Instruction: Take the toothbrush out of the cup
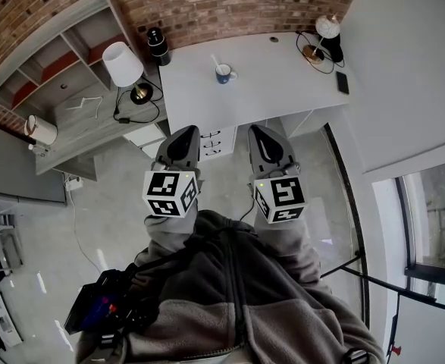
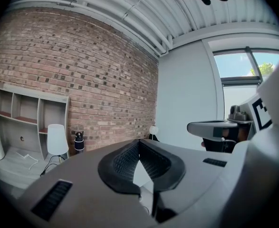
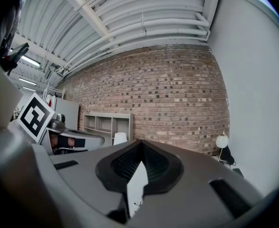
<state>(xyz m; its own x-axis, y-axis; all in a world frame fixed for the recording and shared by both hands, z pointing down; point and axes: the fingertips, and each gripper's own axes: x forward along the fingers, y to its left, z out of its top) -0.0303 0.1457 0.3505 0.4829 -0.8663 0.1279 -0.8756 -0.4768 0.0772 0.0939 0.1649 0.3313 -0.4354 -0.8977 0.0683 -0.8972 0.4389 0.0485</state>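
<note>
A blue cup stands on the white desk, toward its left half, with a white toothbrush leaning out of it to the left. Both grippers are held close to the person's body, well short of the desk and pointing toward it. My left gripper and right gripper hang side by side over the floor. In the left gripper view the left gripper has its jaws meeting at the tips, with nothing between them. The right gripper looks the same in its own view. Neither gripper view shows the cup.
A white-shaded lamp and a black bottle stand left of the desk by a grey shelf unit. A small globe lamp and a dark phone lie at the desk's right end. Drawers sit below its front edge.
</note>
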